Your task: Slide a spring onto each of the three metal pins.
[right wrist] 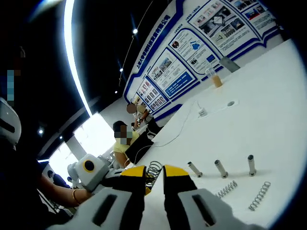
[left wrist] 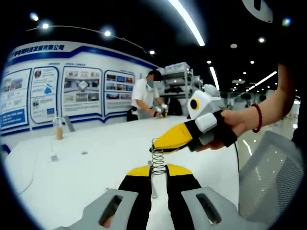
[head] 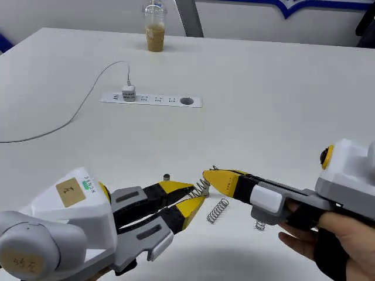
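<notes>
A short coil spring (head: 202, 187) hangs just above the table between both grippers. My left gripper (head: 197, 194) comes in from the lower left, its yellow jaws closed against the sides of the spring's lower end (left wrist: 158, 165). From the right, my right gripper (head: 212, 174) pinches the spring's top end (right wrist: 153, 170), its jaws nearly together. Three short metal pins (right wrist: 194, 168) (right wrist: 220, 168) (right wrist: 251, 164) stand bare on the white table. One pin (head: 167, 177) stands just behind the left jaws. Two loose springs (head: 217, 211) (head: 259, 225) lie on the table under the right gripper.
A white power strip (head: 151, 99) with a plugged charger and its cable lies mid-table. A plastic cup of brown drink (head: 155, 28) stands at the far edge. People stand at a bench in the background (left wrist: 145, 98).
</notes>
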`<state>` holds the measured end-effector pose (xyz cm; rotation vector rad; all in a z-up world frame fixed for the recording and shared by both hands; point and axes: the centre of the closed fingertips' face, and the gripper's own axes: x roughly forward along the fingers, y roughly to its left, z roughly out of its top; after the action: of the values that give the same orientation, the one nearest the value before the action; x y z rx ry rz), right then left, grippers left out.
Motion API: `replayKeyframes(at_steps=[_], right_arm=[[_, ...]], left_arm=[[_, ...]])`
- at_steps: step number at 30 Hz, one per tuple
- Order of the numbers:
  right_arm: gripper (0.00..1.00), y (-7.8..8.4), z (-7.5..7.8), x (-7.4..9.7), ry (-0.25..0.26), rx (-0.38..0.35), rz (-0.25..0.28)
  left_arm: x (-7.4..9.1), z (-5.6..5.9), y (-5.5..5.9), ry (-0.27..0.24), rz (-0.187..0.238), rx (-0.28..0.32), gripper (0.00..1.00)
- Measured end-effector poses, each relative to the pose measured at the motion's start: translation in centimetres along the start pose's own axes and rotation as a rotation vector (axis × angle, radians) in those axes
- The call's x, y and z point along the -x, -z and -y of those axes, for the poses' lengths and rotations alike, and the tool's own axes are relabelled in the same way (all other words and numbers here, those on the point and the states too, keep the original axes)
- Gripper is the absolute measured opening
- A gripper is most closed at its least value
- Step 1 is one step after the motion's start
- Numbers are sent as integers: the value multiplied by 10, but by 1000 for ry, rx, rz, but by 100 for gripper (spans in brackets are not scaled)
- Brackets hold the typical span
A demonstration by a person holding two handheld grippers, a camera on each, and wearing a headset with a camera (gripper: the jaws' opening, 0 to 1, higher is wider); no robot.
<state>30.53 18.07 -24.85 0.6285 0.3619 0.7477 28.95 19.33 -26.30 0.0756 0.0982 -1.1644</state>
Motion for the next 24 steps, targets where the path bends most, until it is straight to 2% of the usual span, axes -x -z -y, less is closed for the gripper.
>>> replayKeyframes(at_steps=[8, 14, 19, 21, 24], right_arm=[[12, 0, -5, -1, -31, 3, 8], [11, 1, -7, -3, -38, 47, -1], [11, 3, -7, -5, -25, 95, -11], [11, 4, -5, -6, -10, 124, -20], [11, 2, -2, -7, -1, 145, -20]], left_arm=[[1, 1, 1, -3, -14, 3, 10], [0, 0, 3, -8, -47, 5, 11], [0, -2, 8, -20, -85, 19, 11], [1, -4, 10, -29, -99, -14, 11], [3, -4, 13, -34, -123, -16, 13]])
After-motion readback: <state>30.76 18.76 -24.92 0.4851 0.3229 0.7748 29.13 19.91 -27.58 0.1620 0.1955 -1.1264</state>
